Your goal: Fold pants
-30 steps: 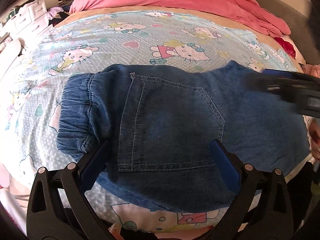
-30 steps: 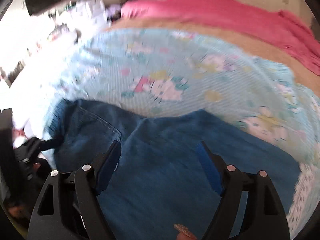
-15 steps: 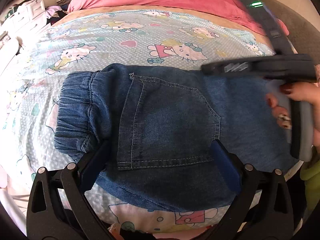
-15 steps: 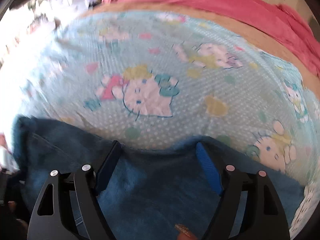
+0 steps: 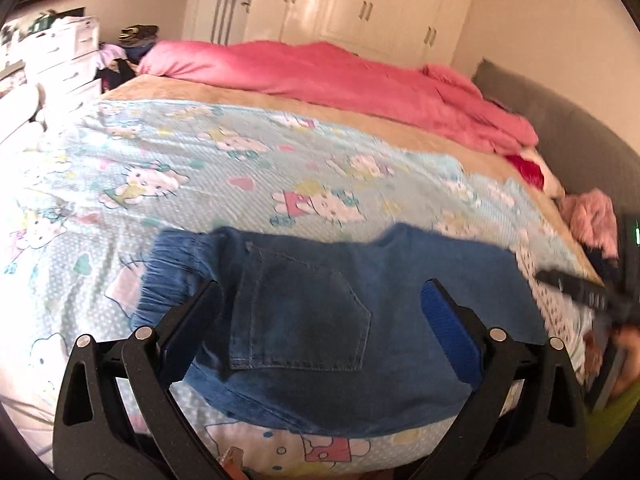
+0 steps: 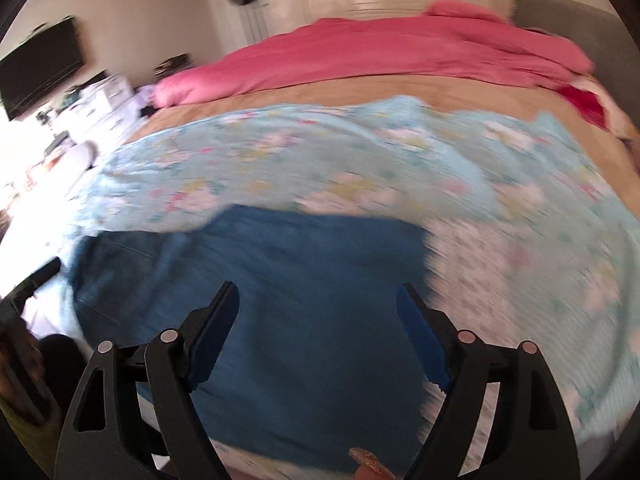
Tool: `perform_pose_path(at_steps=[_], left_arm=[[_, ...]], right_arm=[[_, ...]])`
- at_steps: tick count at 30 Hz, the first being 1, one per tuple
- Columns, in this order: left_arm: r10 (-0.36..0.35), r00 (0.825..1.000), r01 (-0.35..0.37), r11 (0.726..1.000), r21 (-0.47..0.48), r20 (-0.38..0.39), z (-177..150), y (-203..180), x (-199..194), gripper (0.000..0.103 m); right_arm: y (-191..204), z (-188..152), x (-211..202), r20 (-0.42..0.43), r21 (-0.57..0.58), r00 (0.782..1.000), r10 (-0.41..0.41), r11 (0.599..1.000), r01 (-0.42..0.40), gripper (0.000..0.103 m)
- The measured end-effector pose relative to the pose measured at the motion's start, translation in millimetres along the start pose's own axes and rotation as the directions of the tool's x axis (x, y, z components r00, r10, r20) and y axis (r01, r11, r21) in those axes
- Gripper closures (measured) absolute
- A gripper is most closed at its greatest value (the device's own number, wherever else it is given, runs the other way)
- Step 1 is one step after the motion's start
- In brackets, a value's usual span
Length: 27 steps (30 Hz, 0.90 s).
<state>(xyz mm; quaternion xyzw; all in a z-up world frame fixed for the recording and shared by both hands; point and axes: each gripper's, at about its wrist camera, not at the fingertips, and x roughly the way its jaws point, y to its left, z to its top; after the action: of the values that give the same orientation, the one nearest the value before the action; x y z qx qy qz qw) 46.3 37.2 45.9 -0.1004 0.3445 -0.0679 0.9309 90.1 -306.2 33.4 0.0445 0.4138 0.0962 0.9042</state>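
Folded blue denim pants (image 5: 320, 320) lie on the cartoon-print sheet near the bed's front edge, elastic waistband to the left, back pocket facing up. My left gripper (image 5: 320, 312) is open and empty, raised just above the pocket end. My right gripper (image 6: 318, 320) is open and empty, held over the right part of the pants (image 6: 288, 280); that view is motion-blurred. The right gripper's body also shows at the right edge of the left wrist view (image 5: 580, 288).
The light blue cartoon sheet (image 5: 200, 168) covers the near half of the bed. A pink duvet (image 5: 340, 76) is bunched along the far side. White drawers (image 5: 68, 60) stand at left, a grey headboard (image 5: 560, 132) at right, wardrobes behind.
Both grippers have lifted and pulled back from the pants, so more of the room shows. The right gripper has swung from over the pants to the right side. The pants lie unchanged.
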Motion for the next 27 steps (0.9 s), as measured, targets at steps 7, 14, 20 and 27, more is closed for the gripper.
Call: perform_pose_path(at_steps=[7,14,20,27], left_arm=[[-0.082,0.992,0.081,0.997,-0.015,-0.096,-14,-27,24,0.01],[0.062,0.968,-0.011,0.979,0.204,-0.245,-51,-62,67,0.01],[0.11,0.944,-0.034,0.97,0.241,-0.312,-61,-51,83,0.01],[0.095,0.949,-0.023,0.972,0.235,-0.299,-61,-51,77,0.01]], right_arm=[[-28,-36,-20,0.011,0.017,0.997,-0.078,0.997,0.078,0.023],[18,-54,-2,-0.041,-0.121,0.999,-0.035,0.992,0.03,0.023],[8,-70,24,-0.159,-0.176,0.967,-0.198,0.97,0.17,0.023],[-5,-78,15,-0.142,-0.117,0.979,-0.147,0.984,0.131,0.023]])
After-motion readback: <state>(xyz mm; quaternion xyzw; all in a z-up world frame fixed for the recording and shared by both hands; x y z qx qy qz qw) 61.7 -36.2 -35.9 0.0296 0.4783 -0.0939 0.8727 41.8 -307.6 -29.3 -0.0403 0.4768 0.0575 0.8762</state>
